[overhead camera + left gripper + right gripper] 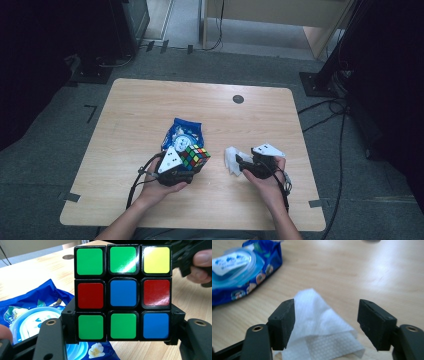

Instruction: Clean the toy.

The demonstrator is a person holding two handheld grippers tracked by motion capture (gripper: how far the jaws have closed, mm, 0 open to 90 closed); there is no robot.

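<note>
My left gripper (192, 162) is shut on a Rubik's cube (194, 156), held just above the table. In the left gripper view the cube (123, 292) shows a face of green, red, blue and yellow squares, clamped at its lower corners between the jaws of my left gripper (123, 327). A crumpled white wipe (232, 159) lies on the table to the right of the cube. My right gripper (242, 162) stands open at the wipe. In the right gripper view the wipe (322, 327) lies between and beyond the spread jaws of my right gripper (327, 325).
A blue pack of wet wipes (181, 134) lies just behind the cube, also seen as the pack (239, 267) and the pack (32, 312). A dark round grommet (238, 99) sits near the far edge of the wooden table (140, 110). Cables run on the floor at the right.
</note>
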